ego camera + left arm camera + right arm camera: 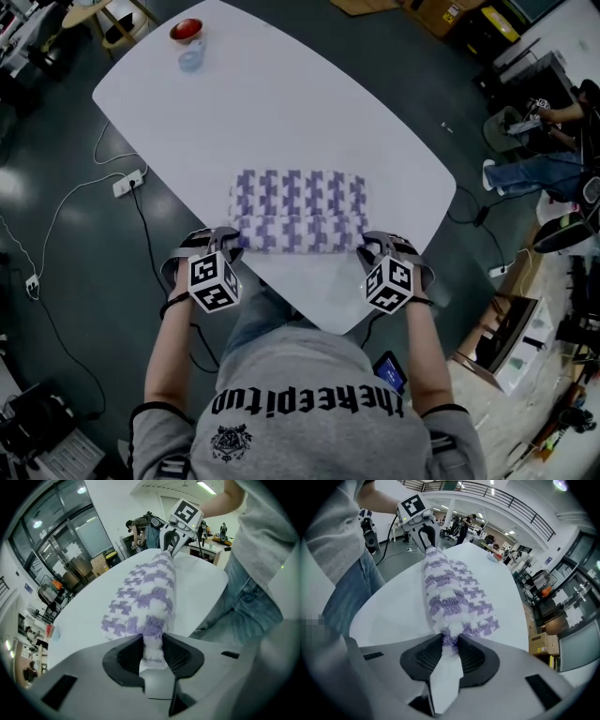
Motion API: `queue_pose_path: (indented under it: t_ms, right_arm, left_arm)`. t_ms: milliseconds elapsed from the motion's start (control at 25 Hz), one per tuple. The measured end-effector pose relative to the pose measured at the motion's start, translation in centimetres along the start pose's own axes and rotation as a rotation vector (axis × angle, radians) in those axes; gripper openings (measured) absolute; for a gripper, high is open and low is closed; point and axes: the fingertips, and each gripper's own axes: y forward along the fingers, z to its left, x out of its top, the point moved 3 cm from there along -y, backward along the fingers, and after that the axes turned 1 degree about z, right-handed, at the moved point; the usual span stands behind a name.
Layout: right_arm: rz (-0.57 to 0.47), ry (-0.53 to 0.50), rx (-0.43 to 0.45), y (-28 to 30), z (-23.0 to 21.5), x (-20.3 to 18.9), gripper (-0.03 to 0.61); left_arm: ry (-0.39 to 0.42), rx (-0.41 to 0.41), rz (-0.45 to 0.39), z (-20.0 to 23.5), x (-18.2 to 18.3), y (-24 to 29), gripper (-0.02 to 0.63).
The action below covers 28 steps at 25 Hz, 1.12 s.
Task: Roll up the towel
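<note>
I have the left gripper [152, 651] clamped on the left end of the towel [298, 211], pads pinching the purple-and-white pile between them. The right gripper [450, 649] does the same on the right end, jaws narrow with towel squeezed in. The towel lies on the white table [281, 103], close to my edge. Its near edge is bunched into a thick roll running from one gripper to the other, and the far part lies flat on the tabletop. Both grippers point steeply down at the roll's ends. At the table's far corner is a red bowl [186, 30], with a small pale-blue thing [191, 60] just beside it. A power strip [127, 183] lies on the floor to the left.
</note>
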Motion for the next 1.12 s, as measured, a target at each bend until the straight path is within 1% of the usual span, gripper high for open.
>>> queue_pose_path:
  t_ms: [200,360,520,640,760,880,1120]
  right_arm:
    - [-0.013,0.053,0.087,-0.8,0.0,0.2,0.098]
    - [-0.035,0.102,0.113,-0.4,-0.4,0.3,0.1]
    - [-0.078,0.175,0.129,-1.6,-1.5,0.8,0.101]
    - [-0.099,0.2,0.12,-2.5,-2.5,1.3,0.104]
    - [-0.106,0.207,0.1,-2.1,-3.4,1.5,0.107]
    - [-0.109,0.213,0.073,-1.8,-4.2,1.7,0.109]
    - [-0.102,0.224,0.009,-2.1,-6.0,2.3,0.109]
  left_arm:
    - [-0.032,-0.085,-0.024,0.4,-0.2,-0.6,0.121]
    - [-0.074,-0.114,-0.034,1.0,-0.2,-0.3,0.121]
    - [-0.131,-0.141,-0.078,2.2,0.1,-1.3,0.124]
    - [-0.166,-0.147,-0.1,3.1,0.2,-1.9,0.126]
    - [-0.172,-0.138,-0.102,4.0,0.2,-1.4,0.127]
    - [-0.179,-0.126,-0.102,5.0,0.2,-1.0,0.127]
    - [-0.218,-0.106,-0.102,6.6,0.6,-1.1,0.127]
